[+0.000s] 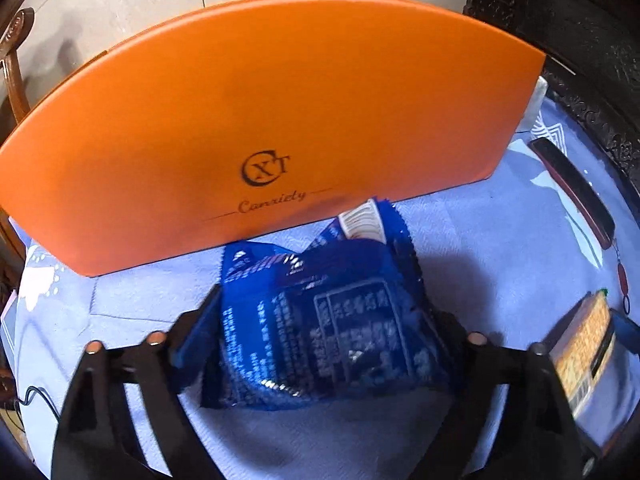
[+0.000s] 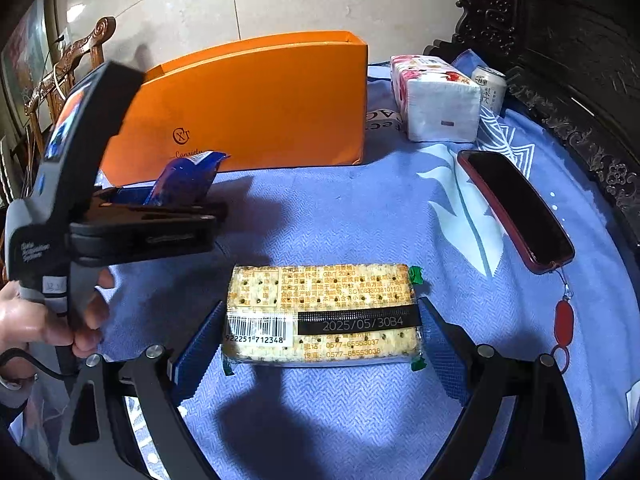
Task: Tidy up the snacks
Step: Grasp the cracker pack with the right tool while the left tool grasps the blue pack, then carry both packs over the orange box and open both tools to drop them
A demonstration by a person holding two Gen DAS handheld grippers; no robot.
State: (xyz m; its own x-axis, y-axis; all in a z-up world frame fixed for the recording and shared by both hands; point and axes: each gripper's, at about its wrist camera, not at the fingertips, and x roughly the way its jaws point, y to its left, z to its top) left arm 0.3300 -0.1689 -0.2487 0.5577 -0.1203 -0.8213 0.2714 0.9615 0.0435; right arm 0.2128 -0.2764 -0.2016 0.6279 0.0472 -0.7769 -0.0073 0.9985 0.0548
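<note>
My left gripper [image 1: 320, 320] is shut on a blue snack packet [image 1: 328, 320] and holds it just above the blue tablecloth, close in front of the orange box [image 1: 280, 112]. In the right wrist view the left gripper [image 2: 176, 208] with the blue packet [image 2: 184, 180] is at the left, before the orange box [image 2: 256, 108]. My right gripper [image 2: 320, 336] is open, with its fingers on either side of a clear-wrapped cracker pack [image 2: 320, 312] lying on the cloth. That cracker pack also shows at the right edge of the left wrist view [image 1: 584, 352].
A phone in a red case [image 2: 516, 208] lies on the right of the cloth, also seen in the left wrist view [image 1: 572, 188]. A tissue pack [image 2: 436, 96] and a drink can [image 2: 490, 88] stand behind it. Dark carved furniture [image 2: 580, 60] borders the right side.
</note>
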